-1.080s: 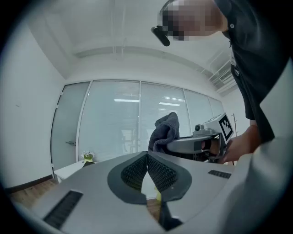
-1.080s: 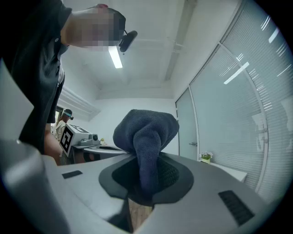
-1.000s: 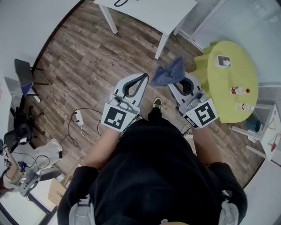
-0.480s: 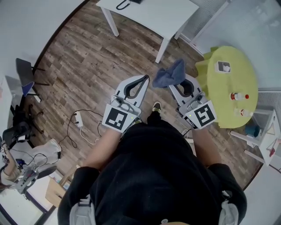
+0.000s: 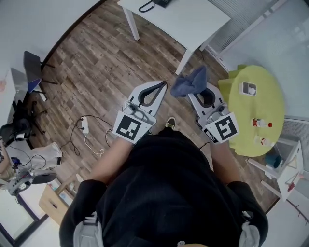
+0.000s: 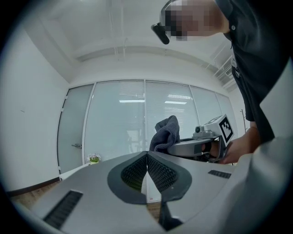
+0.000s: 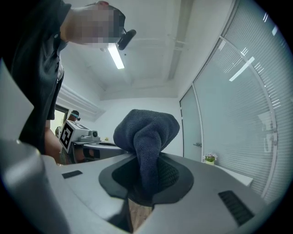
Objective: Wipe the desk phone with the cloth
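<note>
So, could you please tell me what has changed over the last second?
The person seems to have moved toward the white table, which now sits lower in the head view, and more of the desk phone shows at the top edge. Unchanged: the right gripper stays shut on the cloth, and the left gripper stays shut and empty.

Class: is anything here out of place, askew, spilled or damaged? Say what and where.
Nothing looks spilled or broken. The one untidy thing is a white power strip with its cable trailing loose across the wooden floor, left of the left gripper. The cloth sits bunched in the right gripper.
</note>
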Demonstrator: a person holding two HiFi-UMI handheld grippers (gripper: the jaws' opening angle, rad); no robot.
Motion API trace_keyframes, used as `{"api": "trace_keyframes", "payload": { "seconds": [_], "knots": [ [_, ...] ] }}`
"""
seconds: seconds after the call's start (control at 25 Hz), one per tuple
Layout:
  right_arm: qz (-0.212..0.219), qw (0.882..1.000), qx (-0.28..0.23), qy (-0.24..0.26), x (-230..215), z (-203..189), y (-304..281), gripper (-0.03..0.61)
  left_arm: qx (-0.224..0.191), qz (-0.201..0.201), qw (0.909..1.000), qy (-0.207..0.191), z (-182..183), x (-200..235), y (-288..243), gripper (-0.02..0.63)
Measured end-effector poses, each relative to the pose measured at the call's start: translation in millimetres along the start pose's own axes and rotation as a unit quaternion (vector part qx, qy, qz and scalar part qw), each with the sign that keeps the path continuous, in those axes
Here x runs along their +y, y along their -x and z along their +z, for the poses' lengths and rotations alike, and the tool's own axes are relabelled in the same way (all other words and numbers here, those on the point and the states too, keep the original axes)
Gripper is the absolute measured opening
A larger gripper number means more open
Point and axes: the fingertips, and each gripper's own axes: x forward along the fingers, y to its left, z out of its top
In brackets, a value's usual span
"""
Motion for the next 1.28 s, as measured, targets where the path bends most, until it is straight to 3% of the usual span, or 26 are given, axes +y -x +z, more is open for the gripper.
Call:
{"api": "trace_keyframes", "payload": {
  "seconds": [0.44,0.68,0.92,1.28],
  "knots": [
    [0.053,0.999,-0.007,-0.011,-37,-4,-11,0.091,0.004,0.052,0.9986,-0.005,5,15,-30,0.011],
    [0.057,0.998,0.002,-0.002,-51,-10,-31,0.091,0.012,0.069,0.9975,-0.004,1,37,-36,0.011],
    [0.067,0.998,0.005,-0.002,-59,-14,-77,0.091,0.006,0.076,0.9971,0.0,-6,85,-37,0.011],
    [0.065,0.998,0.014,-0.006,-75,-9,-179,0.091,0.002,0.067,0.9978,0.003,-8,189,-42,0.011]
  ]
}}
